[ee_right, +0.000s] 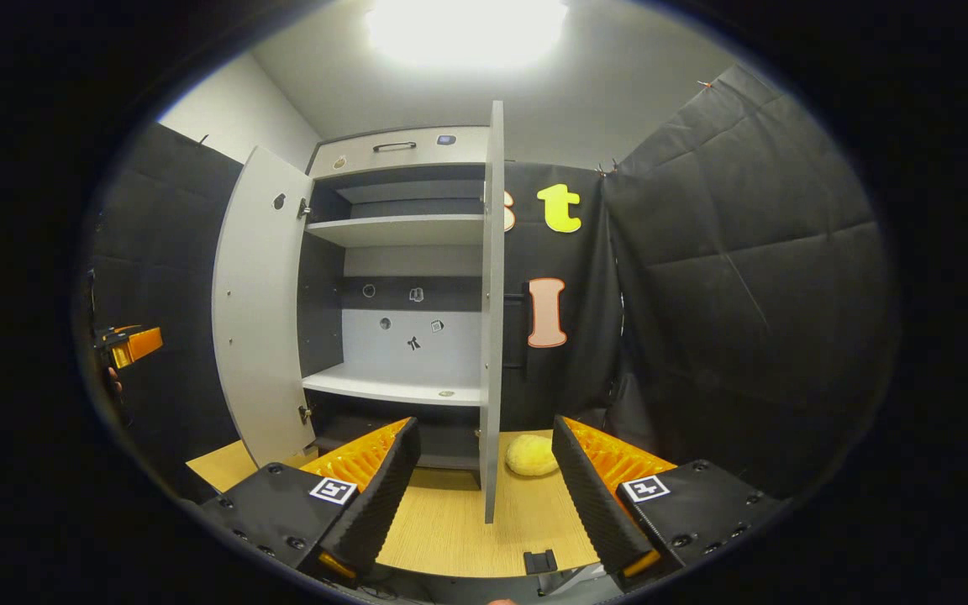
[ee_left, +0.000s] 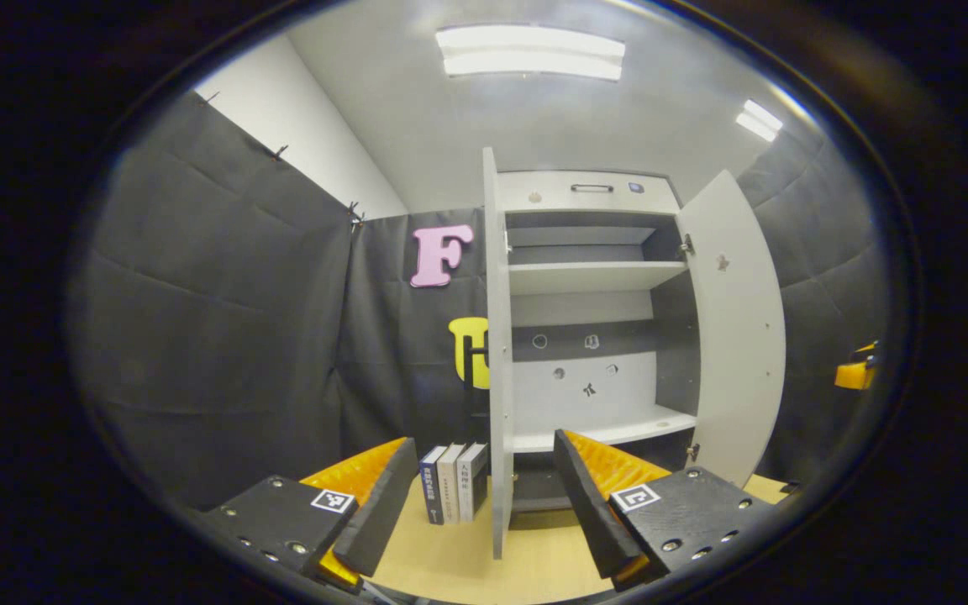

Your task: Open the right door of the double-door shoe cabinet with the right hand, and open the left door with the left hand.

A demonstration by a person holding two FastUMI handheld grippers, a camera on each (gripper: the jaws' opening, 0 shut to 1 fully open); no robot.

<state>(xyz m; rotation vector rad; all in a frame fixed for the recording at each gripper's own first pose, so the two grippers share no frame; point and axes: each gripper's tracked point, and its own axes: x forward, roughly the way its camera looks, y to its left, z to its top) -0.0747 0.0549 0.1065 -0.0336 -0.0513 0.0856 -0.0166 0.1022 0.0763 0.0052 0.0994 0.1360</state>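
The grey shoe cabinet (ee_left: 589,189) stands on a wooden table with both doors swung open and bare shelves inside. In the left gripper view the left door (ee_left: 497,336) is edge-on, its thin edge running down between the fingers of my open left gripper (ee_left: 484,441) without either finger pressing on it. The right door (ee_left: 736,336) is swung out wide, and my right gripper (ee_left: 858,370) shows small beyond it. In the right gripper view the right door (ee_right: 492,311) is edge-on between the spread fingers of my open right gripper (ee_right: 484,424). There the left door (ee_right: 257,311) stands wide, with the left gripper (ee_right: 127,344) far left.
Three books (ee_left: 455,483) stand upright on the table (ee_left: 467,563) just left of the left door. A yellow soft ball (ee_right: 532,454) lies on the table (ee_right: 442,529) right of the right door. Black cloth walls close in on both sides.
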